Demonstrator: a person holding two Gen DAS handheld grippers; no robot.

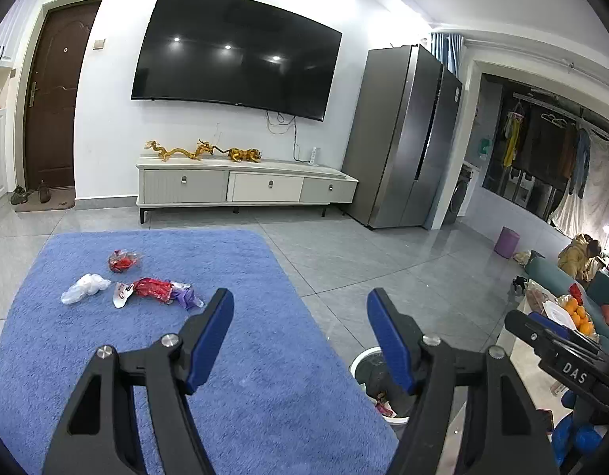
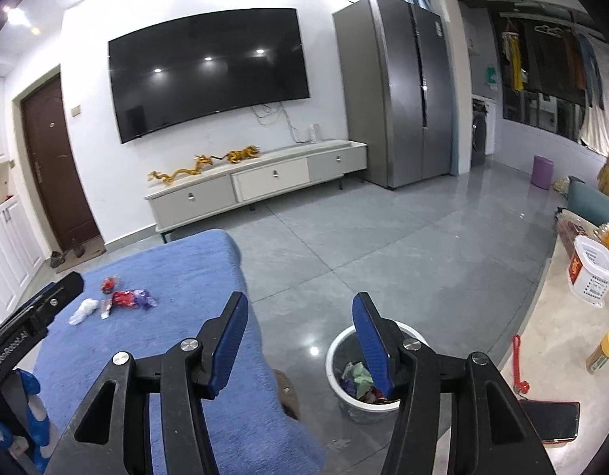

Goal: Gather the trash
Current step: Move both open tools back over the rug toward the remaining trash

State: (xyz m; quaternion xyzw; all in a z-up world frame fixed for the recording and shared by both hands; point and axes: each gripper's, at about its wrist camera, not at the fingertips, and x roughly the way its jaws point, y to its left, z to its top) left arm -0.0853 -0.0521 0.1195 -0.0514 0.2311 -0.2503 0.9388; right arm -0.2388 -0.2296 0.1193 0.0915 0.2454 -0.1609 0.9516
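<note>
Both the left gripper (image 1: pixel 300 308) and right gripper (image 2: pixel 298 312) hang wide and empty beside the bin (image 2: pixel 338 346), presumably freed for wrappers (image 1: pixel 154 289) well beyond it.

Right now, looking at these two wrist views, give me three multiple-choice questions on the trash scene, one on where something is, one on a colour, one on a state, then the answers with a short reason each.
1. Where is the loose trash lying?
A. On the rug
B. On the TV cabinet
C. On the bare tiles

2. What colour is the rug?
A. Green
B. Blue
C. Red

3. What is the state of the bin?
A. Tipped over and empty
B. Upright with a lid on
C. Upright, uncovered, with trash inside

Answers:
1. A, the wrappers and crumpled white plastic sit together on the rug, apart from the cabinet and tiles.
2. B, the whole pile surface is blue in both views.
3. C, the right wrist view looks down into its round white rim and shows coloured scraps inside, with no lid.
</note>
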